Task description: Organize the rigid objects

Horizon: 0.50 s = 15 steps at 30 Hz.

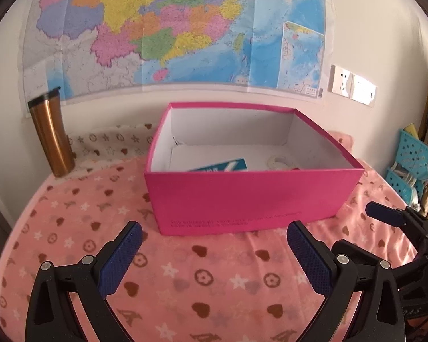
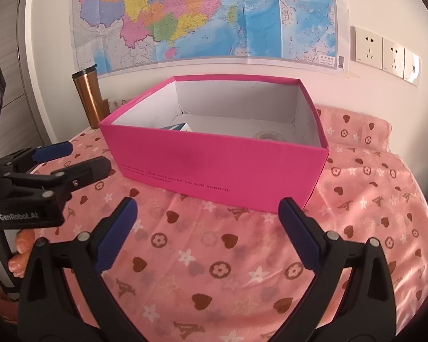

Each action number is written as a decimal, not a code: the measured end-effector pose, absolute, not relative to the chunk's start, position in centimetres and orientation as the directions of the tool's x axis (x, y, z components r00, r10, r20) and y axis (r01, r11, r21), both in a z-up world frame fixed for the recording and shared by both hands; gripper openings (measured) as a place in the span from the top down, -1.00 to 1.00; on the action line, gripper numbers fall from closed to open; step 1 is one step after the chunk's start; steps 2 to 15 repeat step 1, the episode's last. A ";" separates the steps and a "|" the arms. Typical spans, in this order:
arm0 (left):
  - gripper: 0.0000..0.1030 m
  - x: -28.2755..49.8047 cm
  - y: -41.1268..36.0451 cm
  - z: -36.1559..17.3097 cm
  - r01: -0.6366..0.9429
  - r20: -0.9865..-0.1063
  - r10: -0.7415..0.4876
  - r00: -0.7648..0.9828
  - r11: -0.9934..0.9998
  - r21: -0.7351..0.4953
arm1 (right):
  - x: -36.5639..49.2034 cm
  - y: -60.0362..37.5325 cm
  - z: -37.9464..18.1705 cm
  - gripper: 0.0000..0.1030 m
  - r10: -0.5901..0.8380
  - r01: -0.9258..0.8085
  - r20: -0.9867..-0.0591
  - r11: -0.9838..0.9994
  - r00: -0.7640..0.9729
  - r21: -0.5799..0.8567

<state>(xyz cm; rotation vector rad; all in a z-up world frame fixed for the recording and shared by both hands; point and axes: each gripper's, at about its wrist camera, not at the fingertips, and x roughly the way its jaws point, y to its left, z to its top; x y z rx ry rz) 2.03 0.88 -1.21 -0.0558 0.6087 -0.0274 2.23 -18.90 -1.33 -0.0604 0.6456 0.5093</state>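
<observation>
An open pink box (image 1: 242, 199) stands on a pink patterned cloth (image 1: 185, 279); it also shows in the right wrist view (image 2: 214, 168). Inside lie a teal-and-white card or packet (image 1: 225, 166), whose corner shows in the right wrist view (image 2: 177, 127), and a roll of clear tape (image 1: 278, 162), also in the right wrist view (image 2: 268, 135). My left gripper (image 1: 214, 238) is open and empty, just in front of the box. My right gripper (image 2: 207, 213) is open and empty, near the box's front right. The left gripper also shows in the right wrist view (image 2: 71, 156).
A copper travel tumbler (image 1: 51, 136) stands at the back left by the wall; it also shows in the right wrist view (image 2: 90, 99). A map (image 1: 171, 28) and wall sockets (image 1: 352, 85) are behind. Teal perforated baskets (image 1: 411, 165) stand off the right edge.
</observation>
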 end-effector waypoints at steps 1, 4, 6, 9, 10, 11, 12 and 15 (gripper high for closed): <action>-1.00 2.1 1.1 -1.5 0.007 -0.582 -0.046 0.812 0.998 -0.069 | 2.3 -19.2 -1.4 -0.93 0.435 -0.470 -0.592 0.877 0.679 0.106; -1.00 2.1 1.1 -1.5 0.007 -0.582 -0.046 0.812 0.998 -0.069 | 2.3 -19.2 -1.4 -0.93 0.435 -0.470 -0.592 0.877 0.679 0.106; -1.00 2.1 1.1 -1.5 0.007 -0.582 -0.046 0.812 0.998 -0.069 | 2.3 -19.2 -1.4 -0.93 0.435 -0.470 -0.592 0.877 0.679 0.106; -1.00 2.1 1.1 -1.5 0.007 -0.582 -0.046 0.812 0.998 -0.069 | 2.3 -19.2 -1.4 -0.93 0.435 -0.470 -0.592 0.877 0.679 0.106; -1.00 2.1 1.1 -1.5 0.007 -0.582 -0.046 0.812 0.998 -0.069 | 2.3 -19.2 -1.4 -0.93 0.435 -0.470 -0.592 0.877 0.679 0.106; -1.00 2.1 1.1 -1.5 0.007 -0.582 -0.046 0.812 0.998 -0.069 | 2.3 -19.2 -1.4 -0.93 0.435 -0.470 -0.592 0.877 0.679 0.106; -1.00 2.1 1.1 -1.5 0.007 -0.582 -0.046 0.812 0.998 -0.069 | 2.3 -19.2 -1.4 -0.93 0.435 -0.470 -0.592 0.877 0.679 0.106; -1.00 2.1 1.1 -1.5 0.007 -0.582 -0.046 0.812 0.998 -0.069 | 2.3 -19.2 -1.4 -0.93 0.435 -0.470 -0.592 0.877 0.679 0.106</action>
